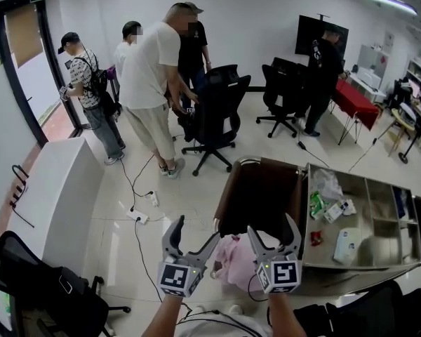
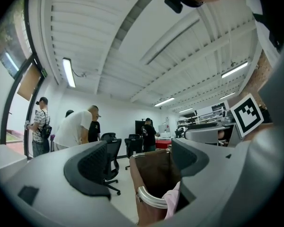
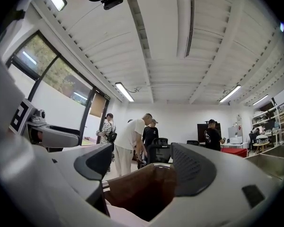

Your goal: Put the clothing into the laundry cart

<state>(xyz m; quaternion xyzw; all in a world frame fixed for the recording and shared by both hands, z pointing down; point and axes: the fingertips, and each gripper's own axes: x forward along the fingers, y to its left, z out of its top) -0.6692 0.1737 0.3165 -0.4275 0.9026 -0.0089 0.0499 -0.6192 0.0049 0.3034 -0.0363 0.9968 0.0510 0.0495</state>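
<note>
The left gripper (image 1: pixel 193 239) and right gripper (image 1: pixel 274 236) are both open and hold nothing. The pink clothing (image 1: pixel 233 260) lies between them, at the 6 o'clock edge of the brown laundry cart (image 1: pixel 261 192). The putting-in step looks almost done; next, I think, push it deeper in

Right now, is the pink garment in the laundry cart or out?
Not fully in: the pink garment lies bunched at the laundry cart's near rim; how far inside, cannot tell.

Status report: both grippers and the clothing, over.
Left gripper: jaws apart, empty. Right gripper: jaws apart, empty. Pink garment bunched at near rim of brown fabric laundry cart. Nothing blocking.
</note>
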